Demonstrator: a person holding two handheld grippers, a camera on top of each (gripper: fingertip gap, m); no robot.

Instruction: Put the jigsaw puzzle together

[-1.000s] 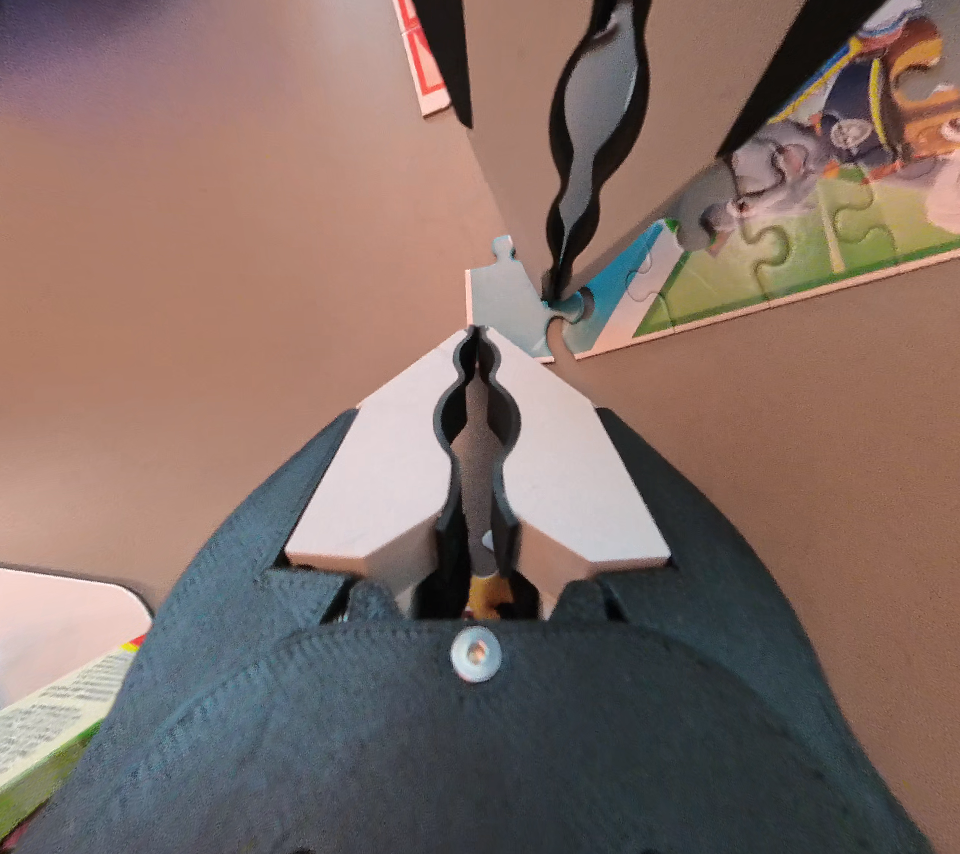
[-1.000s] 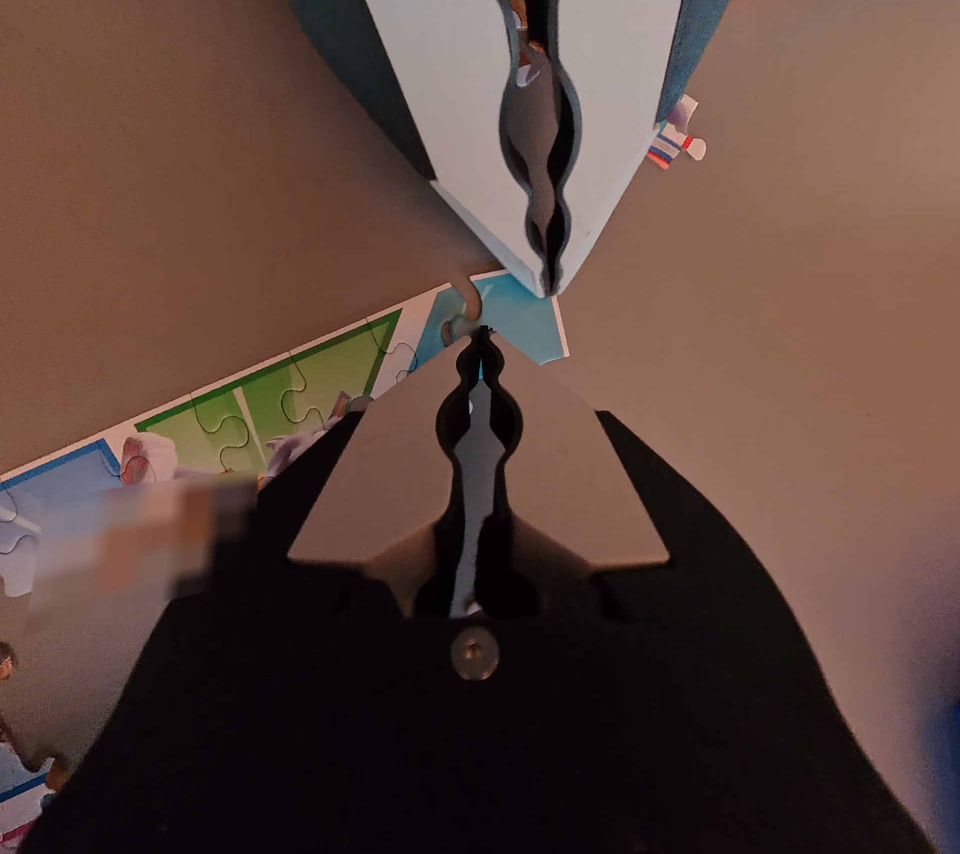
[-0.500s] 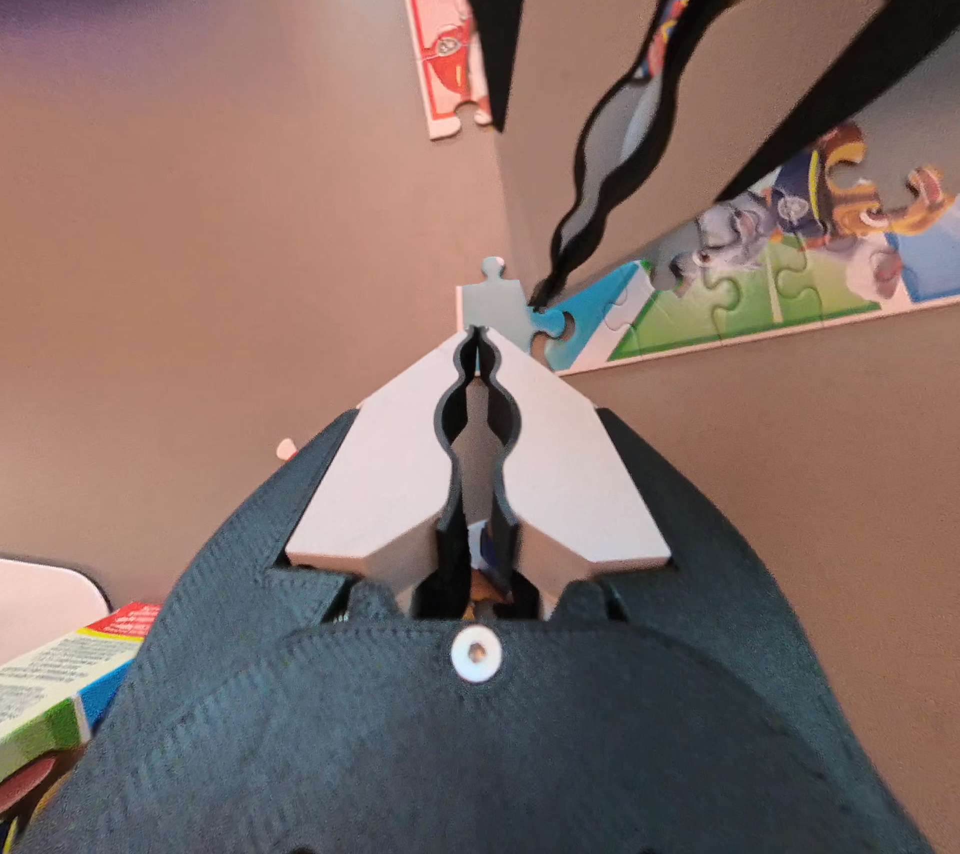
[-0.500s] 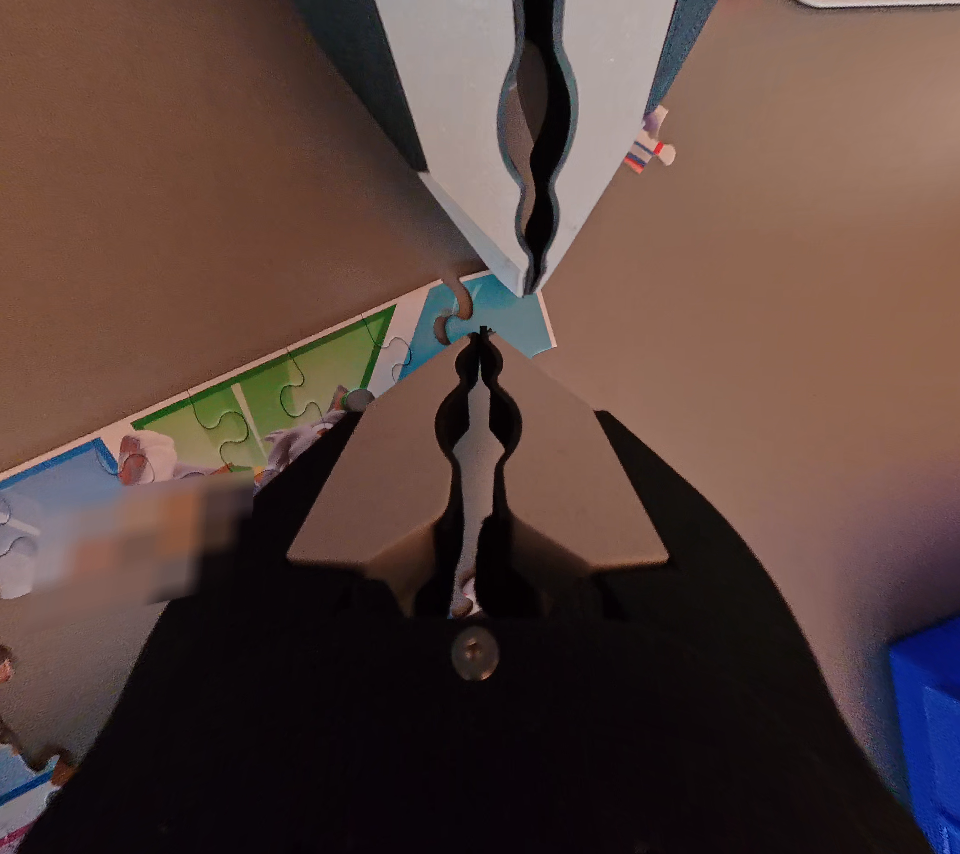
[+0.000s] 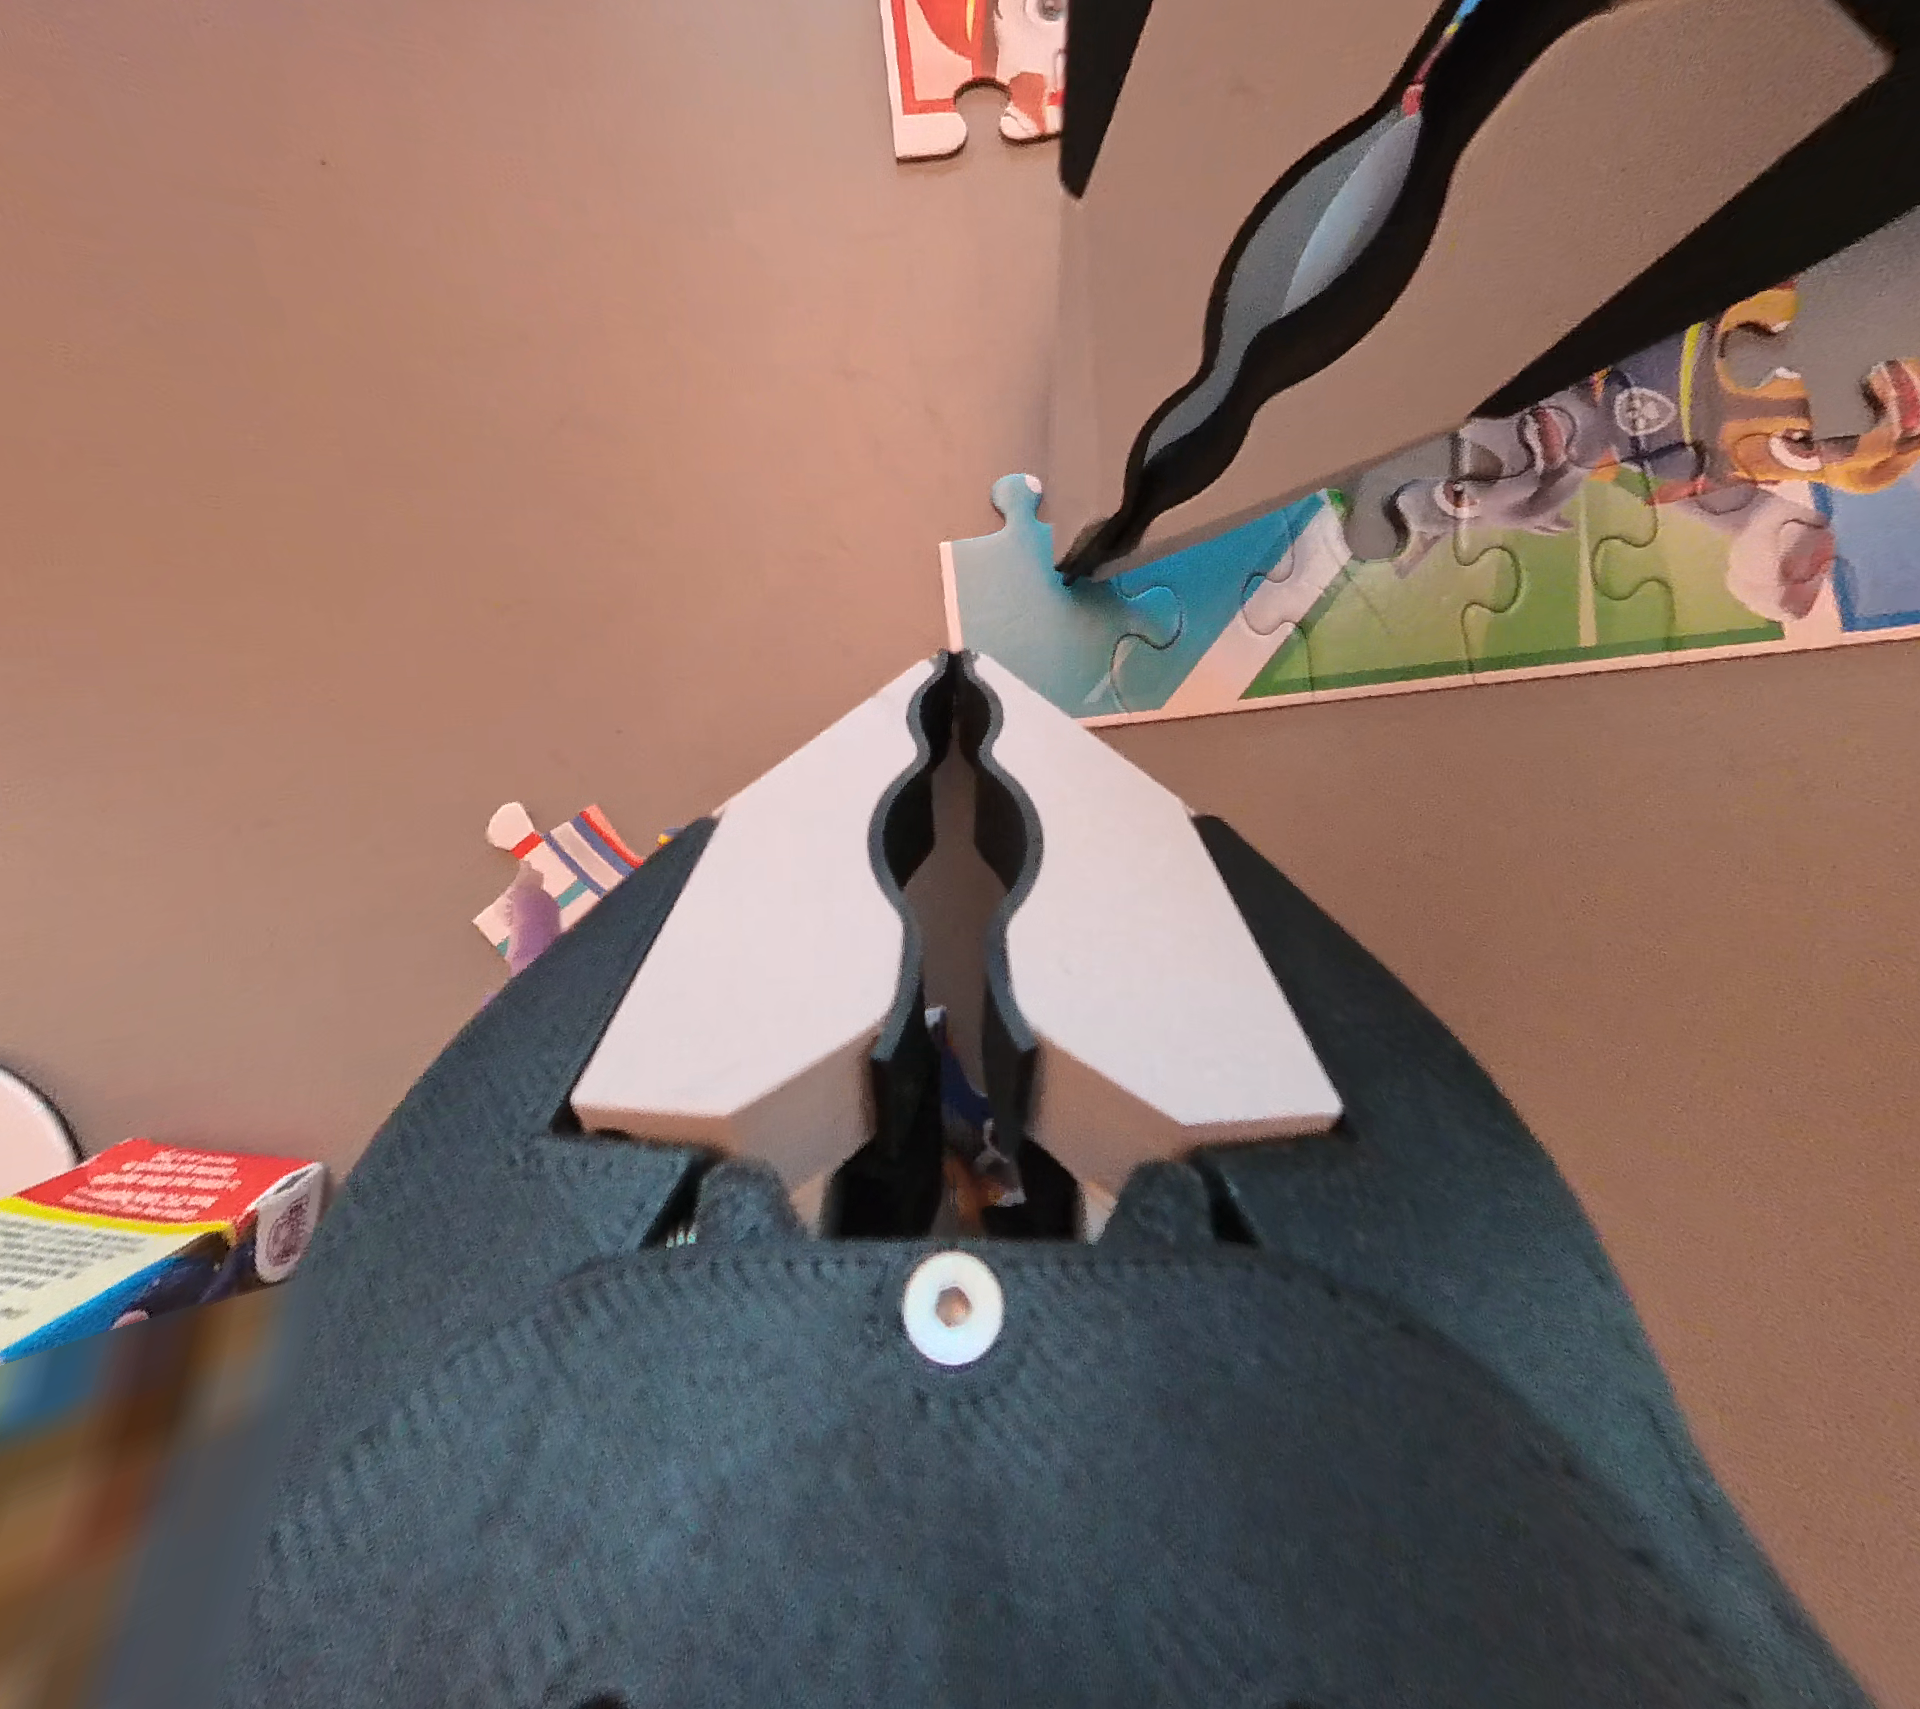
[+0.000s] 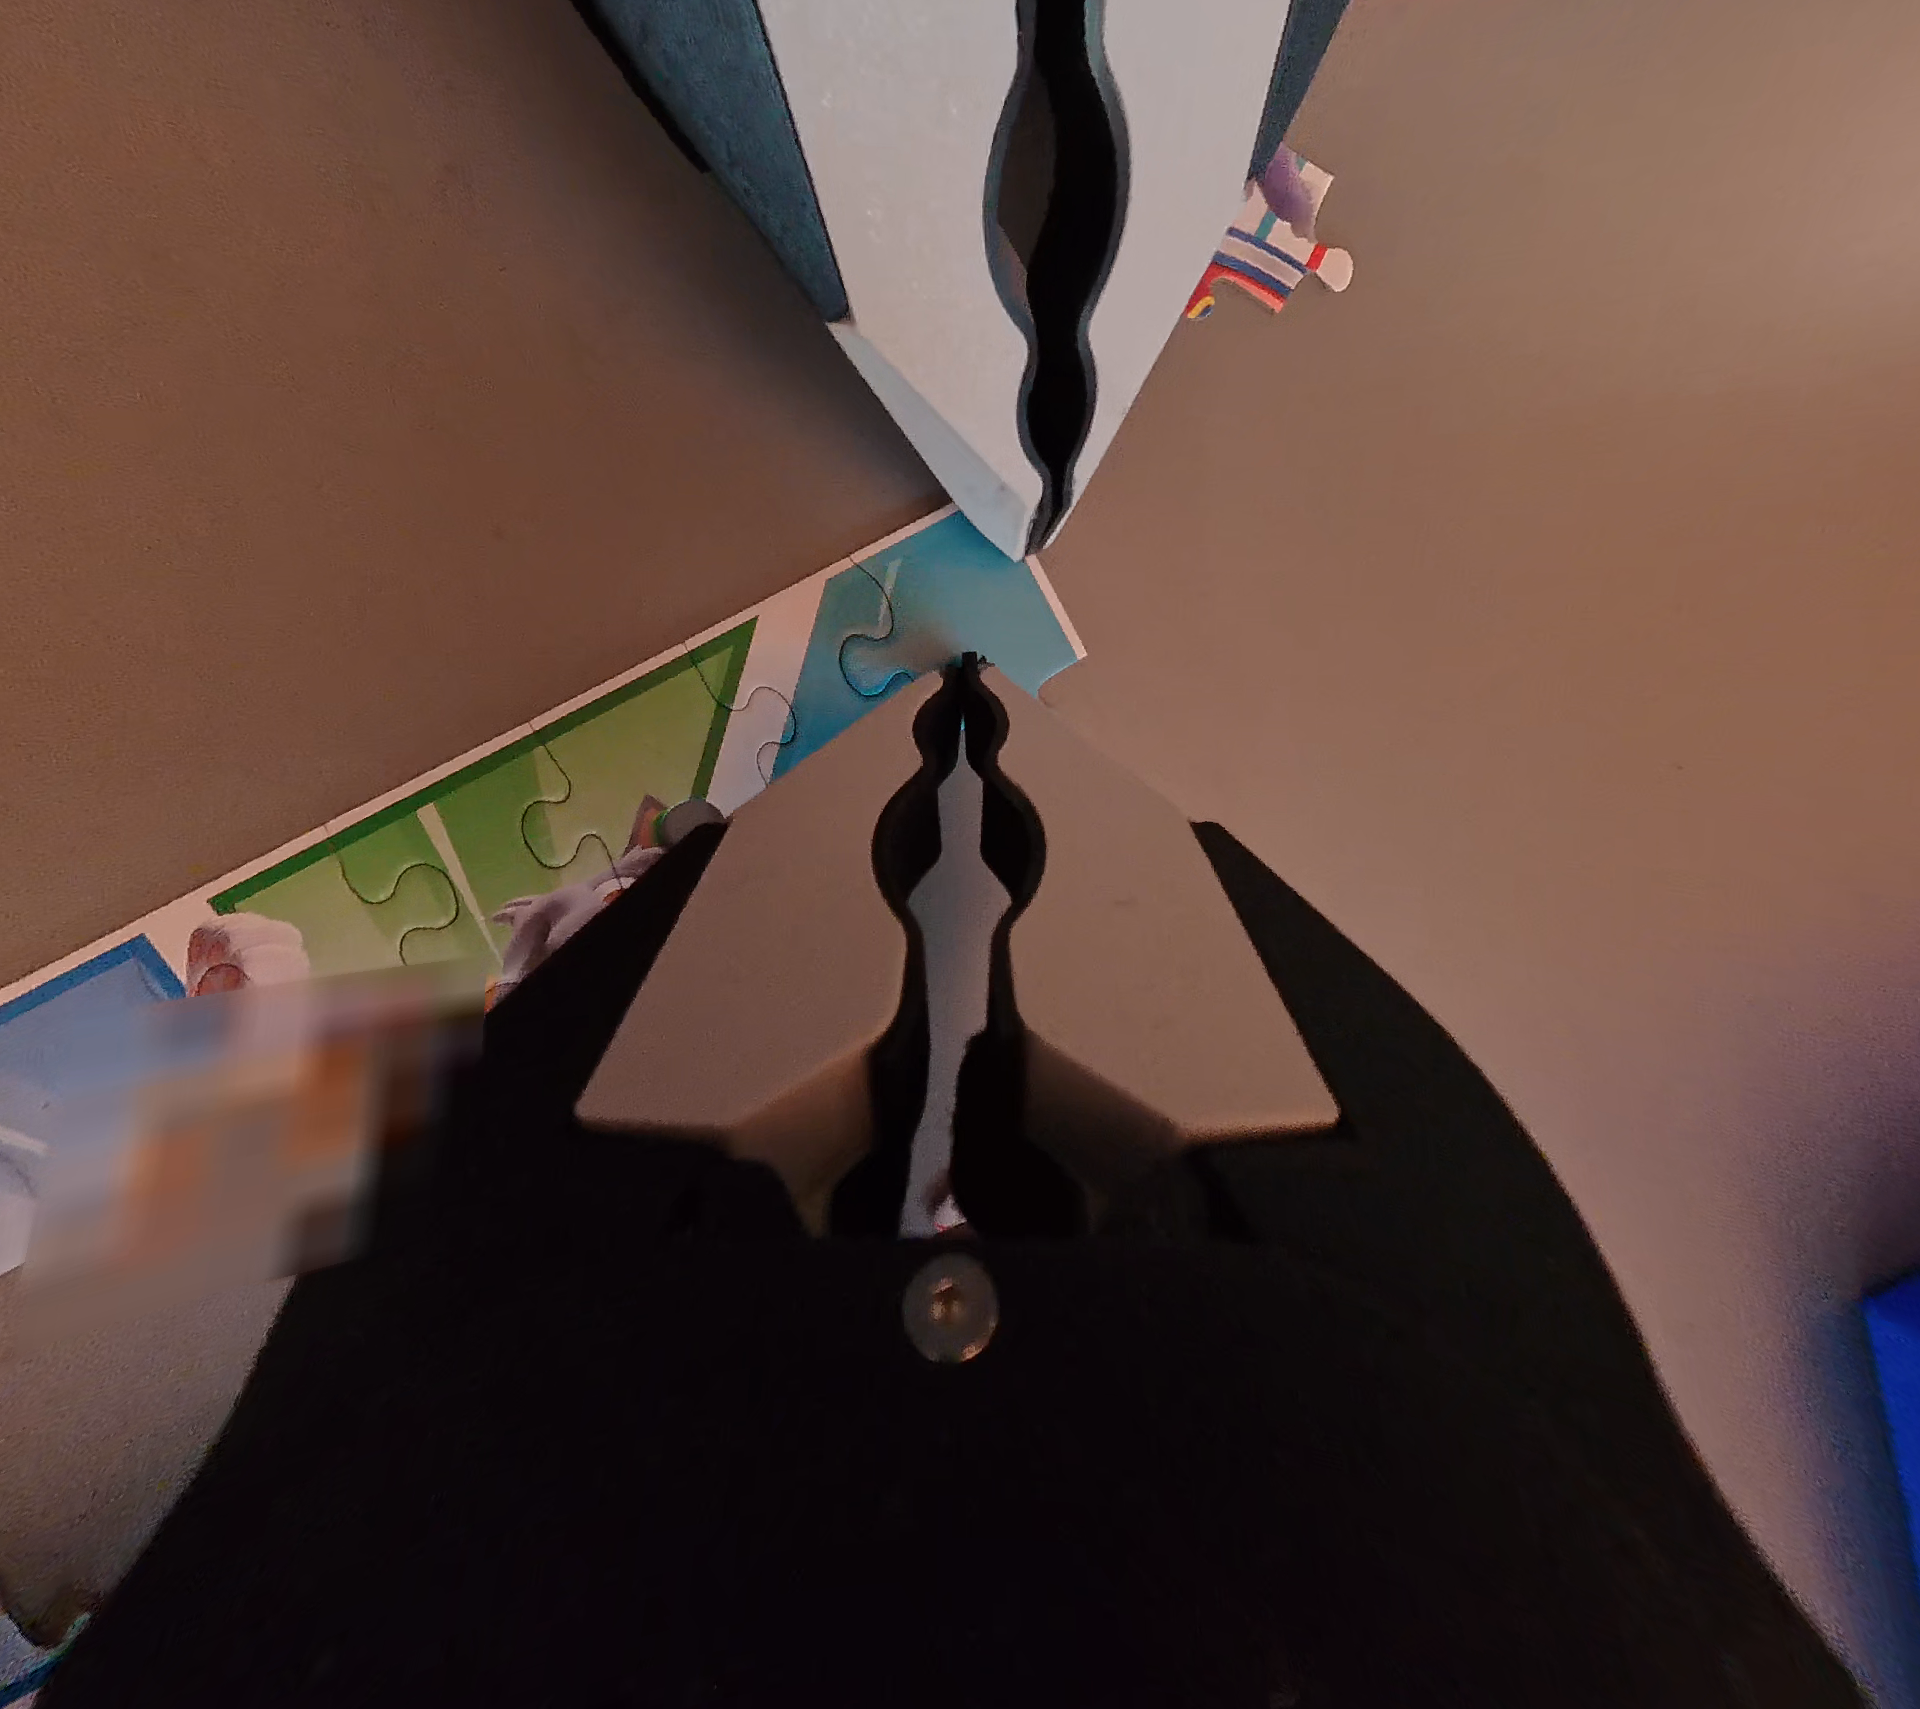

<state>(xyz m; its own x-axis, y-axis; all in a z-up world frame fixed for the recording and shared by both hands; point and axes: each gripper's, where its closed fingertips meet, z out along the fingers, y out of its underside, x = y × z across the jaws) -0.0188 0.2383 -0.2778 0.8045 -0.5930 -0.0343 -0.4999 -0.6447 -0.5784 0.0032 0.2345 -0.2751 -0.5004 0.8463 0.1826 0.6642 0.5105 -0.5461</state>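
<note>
Both grippers have their jaws together. The right gripper (image 6: 968, 662) presses its tip on the blue corner piece (image 6: 966, 610). The left gripper (image 5: 953, 653) points at that piece's near edge, empty.

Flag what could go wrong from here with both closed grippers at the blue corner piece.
1. The right gripper presses on the corner piece; sideways drag may unseat its joint with the assembled strip.
2. The left gripper, crowding the same corner, may collide.
3. The loose striped piece could get swept away.
</note>
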